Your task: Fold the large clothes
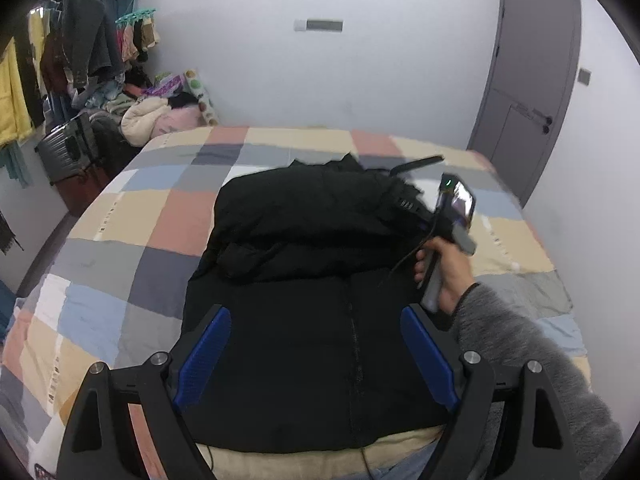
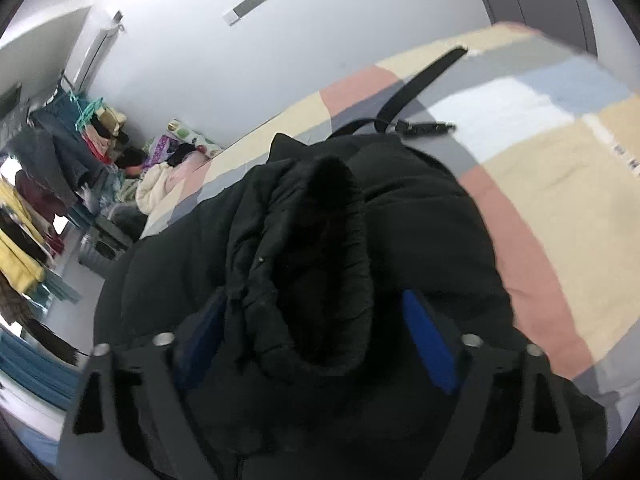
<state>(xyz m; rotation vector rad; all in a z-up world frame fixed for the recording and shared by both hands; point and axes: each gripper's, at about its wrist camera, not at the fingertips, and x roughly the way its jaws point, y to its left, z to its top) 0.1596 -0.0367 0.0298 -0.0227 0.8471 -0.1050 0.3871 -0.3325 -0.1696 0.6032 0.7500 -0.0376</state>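
A large black padded coat [image 1: 304, 280] lies on the checked bed cover [image 1: 120, 248], its left sleeve folded across the chest. My left gripper [image 1: 316, 320] is open and empty, held above the coat's lower part. The right gripper's body [image 1: 448, 216] shows in the left wrist view at the coat's right shoulder, held by a hand. In the right wrist view my right gripper [image 2: 316, 304] has its blue pads [image 2: 428, 344] wide apart around a bunched black sleeve [image 2: 316, 264] that stands between them. A black belt strap [image 2: 420, 84] trails from the coat.
A loaded clothes rack [image 1: 76, 48] and a dark suitcase [image 1: 68, 148] stand left of the bed. A pile of clothes and cushions [image 1: 160, 112] lies in the far left corner. A grey door [image 1: 528, 92] is at the right wall.
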